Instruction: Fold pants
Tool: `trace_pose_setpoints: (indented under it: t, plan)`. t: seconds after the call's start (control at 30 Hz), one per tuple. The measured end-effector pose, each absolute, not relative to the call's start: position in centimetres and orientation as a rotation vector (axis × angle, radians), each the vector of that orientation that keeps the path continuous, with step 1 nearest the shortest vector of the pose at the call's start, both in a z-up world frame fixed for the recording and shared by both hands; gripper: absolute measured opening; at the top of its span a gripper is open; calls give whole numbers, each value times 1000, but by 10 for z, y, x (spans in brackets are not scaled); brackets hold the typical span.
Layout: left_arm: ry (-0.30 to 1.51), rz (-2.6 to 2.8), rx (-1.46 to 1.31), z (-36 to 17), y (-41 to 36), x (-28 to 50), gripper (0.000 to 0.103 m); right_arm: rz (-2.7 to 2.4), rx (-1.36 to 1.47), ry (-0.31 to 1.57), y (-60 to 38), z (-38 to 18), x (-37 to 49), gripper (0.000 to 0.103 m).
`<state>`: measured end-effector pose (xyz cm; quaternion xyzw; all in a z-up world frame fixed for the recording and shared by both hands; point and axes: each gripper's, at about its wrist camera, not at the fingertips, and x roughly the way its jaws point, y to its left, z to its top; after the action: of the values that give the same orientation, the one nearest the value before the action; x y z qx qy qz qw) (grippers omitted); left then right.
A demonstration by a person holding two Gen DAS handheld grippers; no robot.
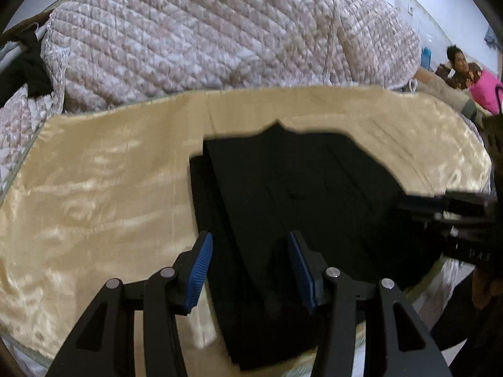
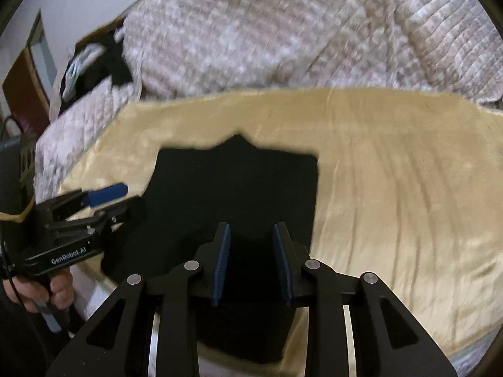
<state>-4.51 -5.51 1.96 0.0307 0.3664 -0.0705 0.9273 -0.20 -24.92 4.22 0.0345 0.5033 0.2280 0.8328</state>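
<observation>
The black pants [image 1: 292, 188] lie flat as a folded dark rectangle on a shiny cream sheet [image 1: 94, 194]; they also show in the right wrist view [image 2: 239, 188]. My left gripper [image 1: 250, 242] is open, its blue pads hovering over the near left part of the pants, empty. My right gripper [image 2: 251, 232] is open and empty over the near edge of the pants. Each gripper shows from the side in the other's view: the right one [image 1: 440, 207] and the left one [image 2: 107, 198].
A quilted pink-white blanket [image 1: 204, 37] is heaped behind the sheet. Dark clothes [image 2: 100, 59] lie at the far left. A person [image 1: 459, 66] sits at the far right beside a pink bag [image 1: 485, 89]. The sheet spreads bare to the right [image 2: 393, 188].
</observation>
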Motion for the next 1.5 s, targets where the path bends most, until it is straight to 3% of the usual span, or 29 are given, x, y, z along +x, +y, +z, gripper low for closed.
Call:
trace_pose_setpoints:
  t: [0.2,0.37,0.8,1.5]
  plan:
    - [741,-151,31,20,-47,-49,53,491,45,1026,-247,42,-8,33]
    - [743,-147,19,19,-45,-45,53,497,20,1014,-240,42,-9,42]
    - [764,-60,-84,29,-9,-25,54,344,284,1042,-281,42,22,43]
    - [799,-272,-174,24,-37,-19,54,329,284,1051,-282,41,22,43]
